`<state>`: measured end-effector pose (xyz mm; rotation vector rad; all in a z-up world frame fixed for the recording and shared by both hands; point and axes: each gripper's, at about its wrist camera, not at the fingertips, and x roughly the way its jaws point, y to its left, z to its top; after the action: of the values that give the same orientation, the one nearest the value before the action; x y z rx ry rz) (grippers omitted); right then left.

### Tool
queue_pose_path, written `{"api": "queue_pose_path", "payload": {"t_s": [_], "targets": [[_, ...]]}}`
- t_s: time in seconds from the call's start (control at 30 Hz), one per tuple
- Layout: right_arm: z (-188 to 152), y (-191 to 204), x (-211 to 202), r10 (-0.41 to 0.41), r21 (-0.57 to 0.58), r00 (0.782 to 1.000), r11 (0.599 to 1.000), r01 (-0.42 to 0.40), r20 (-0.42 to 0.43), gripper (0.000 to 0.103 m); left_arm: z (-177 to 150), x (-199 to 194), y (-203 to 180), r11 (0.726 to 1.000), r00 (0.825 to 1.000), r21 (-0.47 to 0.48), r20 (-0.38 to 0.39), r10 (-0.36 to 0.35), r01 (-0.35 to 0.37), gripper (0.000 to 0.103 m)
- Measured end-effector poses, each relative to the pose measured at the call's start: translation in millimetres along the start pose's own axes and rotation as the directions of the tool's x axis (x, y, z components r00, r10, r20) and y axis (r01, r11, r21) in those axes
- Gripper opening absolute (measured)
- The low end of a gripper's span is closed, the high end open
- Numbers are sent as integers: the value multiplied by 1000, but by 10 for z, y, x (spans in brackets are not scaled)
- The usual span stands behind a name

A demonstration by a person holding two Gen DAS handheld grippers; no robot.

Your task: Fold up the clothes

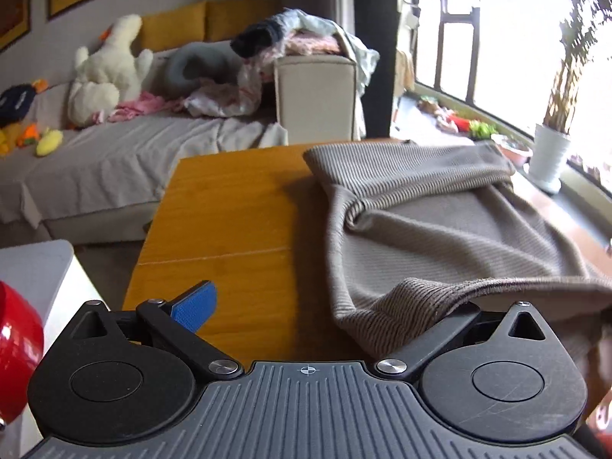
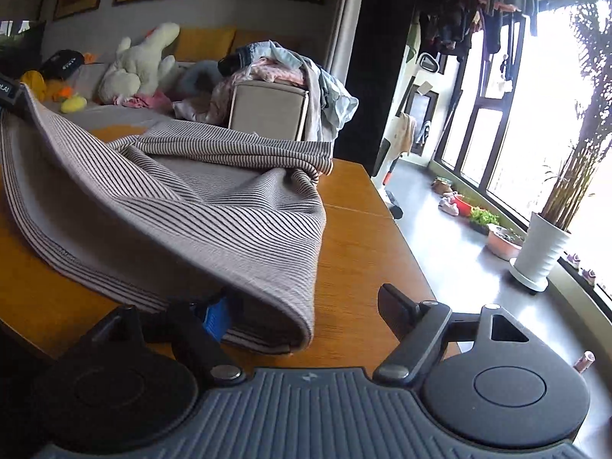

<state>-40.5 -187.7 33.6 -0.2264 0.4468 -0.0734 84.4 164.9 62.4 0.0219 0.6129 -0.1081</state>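
The right gripper [image 2: 306, 313] has its fingers spread wide, the folded near edge of the striped grey garment [image 2: 183, 206] lying loosely between them, draped over the blue-padded left finger [image 2: 216, 319] while the right finger [image 2: 397, 308] stands clear over the bare wooden table [image 2: 367, 244]. The left gripper [image 1: 317, 313] is also spread wide, its blue-padded finger [image 1: 195, 306] over bare wood and a raised fold of the same garment lying across its other finger, which the cloth hides. Beyond both sets of fingers the garment spreads rumpled across the table, with a sofa [image 1: 114, 160] and heaped clothes [image 1: 306, 34] farther off.
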Motion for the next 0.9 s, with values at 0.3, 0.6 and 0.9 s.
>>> {"api": "queue_pose_path", "payload": {"t_s": [0.3,0.6,0.9], "targets": [[53,-90,18,-104,-171,993,979,112,55,79,-312,107,-210,982,996,182,-85,-27,42,103],[327,-224,-150,-79,-230,990,968,104,115,83,-52,-373,28,971,987,200,120,109,-131,103],[19,-516,-323,165,-128,983,976,-174,-81,97,-403,-294,-133,951,971,235,-176,-160,199,103]]}}
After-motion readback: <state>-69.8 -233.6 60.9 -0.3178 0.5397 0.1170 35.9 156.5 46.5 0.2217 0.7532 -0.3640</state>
